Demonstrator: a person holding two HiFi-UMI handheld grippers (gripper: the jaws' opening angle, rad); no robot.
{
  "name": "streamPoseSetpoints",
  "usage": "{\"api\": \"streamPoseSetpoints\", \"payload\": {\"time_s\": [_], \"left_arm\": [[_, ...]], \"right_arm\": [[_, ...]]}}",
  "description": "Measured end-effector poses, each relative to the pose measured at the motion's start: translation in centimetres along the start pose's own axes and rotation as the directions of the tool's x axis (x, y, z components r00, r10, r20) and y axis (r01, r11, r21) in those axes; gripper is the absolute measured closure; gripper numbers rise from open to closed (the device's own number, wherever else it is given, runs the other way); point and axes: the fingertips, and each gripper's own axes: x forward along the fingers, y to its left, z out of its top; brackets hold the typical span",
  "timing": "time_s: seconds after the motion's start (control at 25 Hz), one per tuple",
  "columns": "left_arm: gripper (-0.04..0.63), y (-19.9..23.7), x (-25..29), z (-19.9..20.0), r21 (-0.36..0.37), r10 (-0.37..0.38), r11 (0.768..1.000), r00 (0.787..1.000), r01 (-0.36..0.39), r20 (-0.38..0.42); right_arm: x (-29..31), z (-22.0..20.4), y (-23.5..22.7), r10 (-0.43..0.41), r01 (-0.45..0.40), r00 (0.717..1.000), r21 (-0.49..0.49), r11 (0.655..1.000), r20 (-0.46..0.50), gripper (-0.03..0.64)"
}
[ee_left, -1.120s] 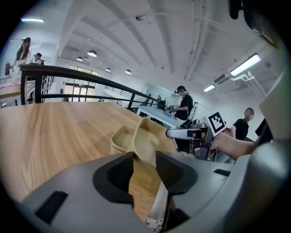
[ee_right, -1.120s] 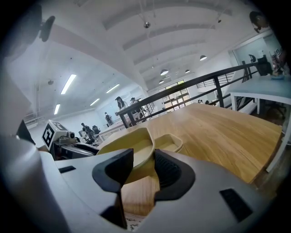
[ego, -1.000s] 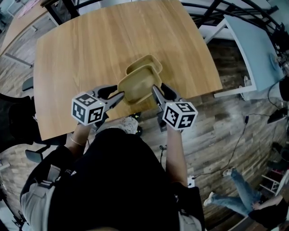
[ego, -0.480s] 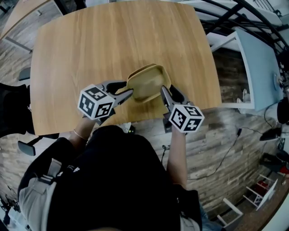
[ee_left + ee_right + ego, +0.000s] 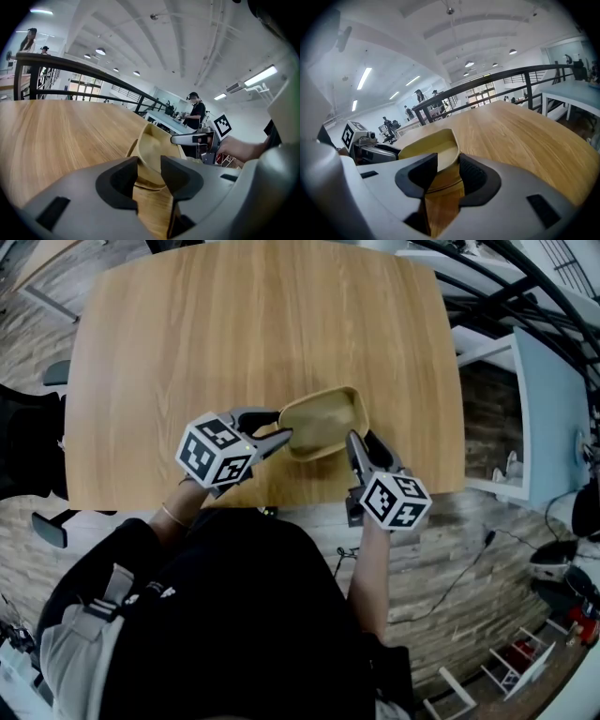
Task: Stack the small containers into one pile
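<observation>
- My left gripper (image 5: 149,164) is pinching the near-left rim of the top container (image 5: 323,421), with the tan wall caught between its dark pads.
- My right gripper (image 5: 448,161) is clamped on the opposite rim of that same container, so I'm carrying it by both ends.
- The top container sits tilted over the near edge of the wooden table (image 5: 234,334), between the two grippers.
- A second rim shows just beneath it: the lower container (image 5: 131,146). I can't tell whether the top one is fully seated in it.
</observation>
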Motion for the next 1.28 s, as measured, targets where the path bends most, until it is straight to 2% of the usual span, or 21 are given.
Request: {"api": "streamPoseSetpoints", "payload": {"time_s": [0.88, 1.28], "left_arm": [[0.437, 2.6, 0.8, -3.0, -0.059, -0.024, 0.998, 0.997, 0.02, -0.067], [0.437, 3.1, 1.2, -3.5, -0.074, -0.041, 0.997, 0.996, 0.035, -0.081]], "right_arm": [[3.5, -1.8, -0.4, -0.014, 0.014, 0.996, -0.003, 1.0, -0.091, 0.463], [4.1, -2.3, -0.5, -0.017, 0.016, 0.995, -0.012, 1.0, -0.099, 0.462]]}}
